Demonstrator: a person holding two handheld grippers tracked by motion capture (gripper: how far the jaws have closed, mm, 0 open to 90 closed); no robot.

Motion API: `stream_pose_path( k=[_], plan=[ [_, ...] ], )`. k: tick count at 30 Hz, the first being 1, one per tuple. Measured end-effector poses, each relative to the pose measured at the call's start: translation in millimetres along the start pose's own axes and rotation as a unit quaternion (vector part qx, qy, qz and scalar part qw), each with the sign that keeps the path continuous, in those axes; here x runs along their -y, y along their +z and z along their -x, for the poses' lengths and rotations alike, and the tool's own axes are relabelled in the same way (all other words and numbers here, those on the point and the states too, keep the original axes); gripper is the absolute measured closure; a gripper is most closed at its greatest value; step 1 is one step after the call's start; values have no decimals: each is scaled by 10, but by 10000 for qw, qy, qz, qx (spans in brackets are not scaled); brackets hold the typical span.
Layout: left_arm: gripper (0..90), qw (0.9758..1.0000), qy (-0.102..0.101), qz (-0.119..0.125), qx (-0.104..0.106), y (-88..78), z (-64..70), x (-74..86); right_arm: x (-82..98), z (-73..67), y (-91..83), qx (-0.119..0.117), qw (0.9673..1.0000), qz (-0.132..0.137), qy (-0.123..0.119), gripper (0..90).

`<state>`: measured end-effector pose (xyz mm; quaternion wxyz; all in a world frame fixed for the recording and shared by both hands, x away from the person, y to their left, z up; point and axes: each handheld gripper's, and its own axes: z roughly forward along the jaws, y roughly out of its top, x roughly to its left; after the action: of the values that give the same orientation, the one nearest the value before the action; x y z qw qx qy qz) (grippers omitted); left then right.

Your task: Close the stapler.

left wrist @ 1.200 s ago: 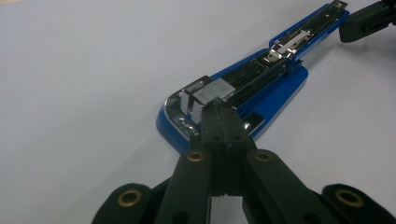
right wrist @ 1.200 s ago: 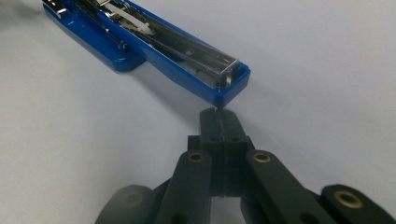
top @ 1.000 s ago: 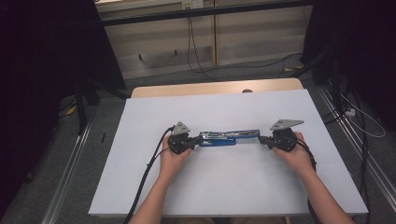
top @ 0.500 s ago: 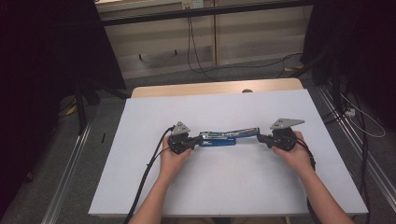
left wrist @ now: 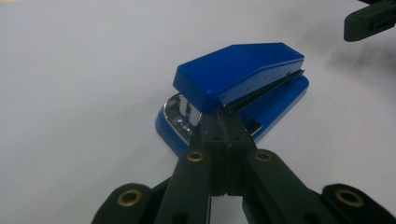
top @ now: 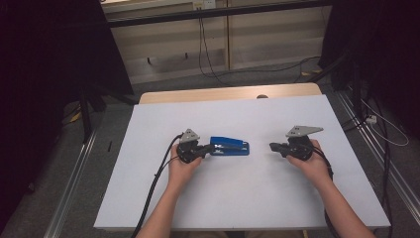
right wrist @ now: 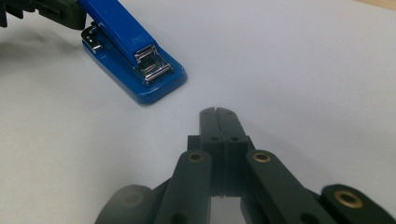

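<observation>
On the white table (top: 148, 198) lies the blue stapler (top: 229, 147); my left gripper (left wrist: 223, 128), jaws closed, touches its near end, hiding that edge. My right gripper (right wrist: 217, 116), closed, empty, sits apart.

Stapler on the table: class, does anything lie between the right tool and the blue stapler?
Nothing visible does. Bare white table lies between the shut right tool and the blue stapler. The left tool, also shut, is at the stapler's opposite end, out of the way.
</observation>
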<state>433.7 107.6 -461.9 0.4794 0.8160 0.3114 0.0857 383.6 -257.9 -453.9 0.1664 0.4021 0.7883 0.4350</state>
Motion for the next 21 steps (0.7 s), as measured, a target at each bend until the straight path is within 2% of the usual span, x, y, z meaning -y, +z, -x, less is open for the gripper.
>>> stream_pose_path(
  k=[5,10,16,19,21],
  plan=[
    [884,9999,-76,46,88,-38,6,0,0,-3,-13,-14,10000,54,45,900],
    [782,9998,-121,137,94,-110,27,-23,8,-32,-38,-73,9998,104,132,844],
    [599,9997,-188,160,3,-214,28,-21,14,-54,-63,-25,9996,157,222,689],
    [483,9996,-198,169,-56,-266,20,-30,18,-62,-64,-21,9998,143,170,640],
    [382,9994,-252,212,-42,-292,23,-36,22,-66,-66,14,9997,166,188,573]
  ],
)
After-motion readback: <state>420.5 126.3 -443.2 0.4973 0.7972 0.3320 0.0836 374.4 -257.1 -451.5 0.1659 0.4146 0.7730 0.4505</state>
